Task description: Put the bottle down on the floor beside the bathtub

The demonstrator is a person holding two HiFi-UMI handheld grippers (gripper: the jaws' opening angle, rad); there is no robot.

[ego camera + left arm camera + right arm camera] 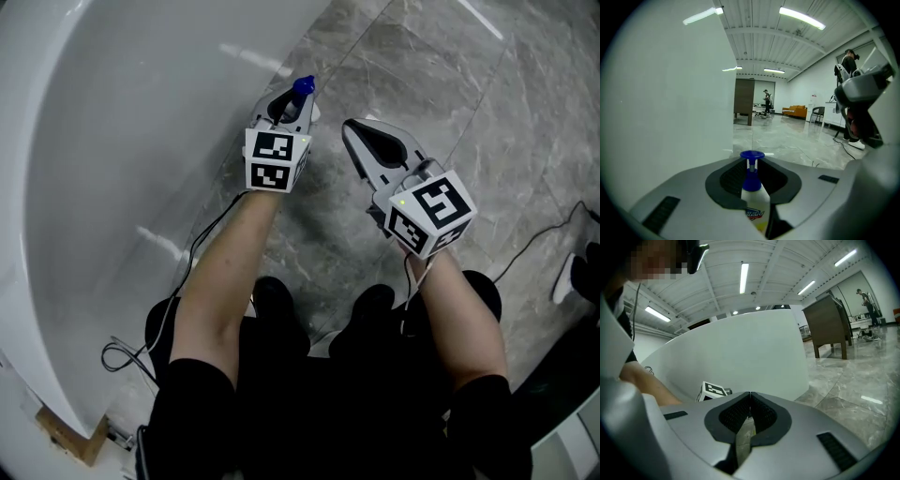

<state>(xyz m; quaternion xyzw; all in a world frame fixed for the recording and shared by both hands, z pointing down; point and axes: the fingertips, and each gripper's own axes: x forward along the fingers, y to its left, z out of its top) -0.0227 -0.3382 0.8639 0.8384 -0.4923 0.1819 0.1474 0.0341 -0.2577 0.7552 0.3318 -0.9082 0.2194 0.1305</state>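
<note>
Jaws clamped on the bottle (756,201) just beside the bathtub (112,187), the left gripper (287,109) should seat its base flat on the floor (450,94) before releasing; the right gripper's (750,398) jaws meet, empty.

Glossy white bathtub (112,141); polished marbled floor (450,103); plastic bottle (757,200).

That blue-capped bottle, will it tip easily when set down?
Probably somewhat: the bottle looks slim, so a nudge could topple it. It seems stiff, showing no denting in the left gripper. The glossy floor may let it slide.
</note>
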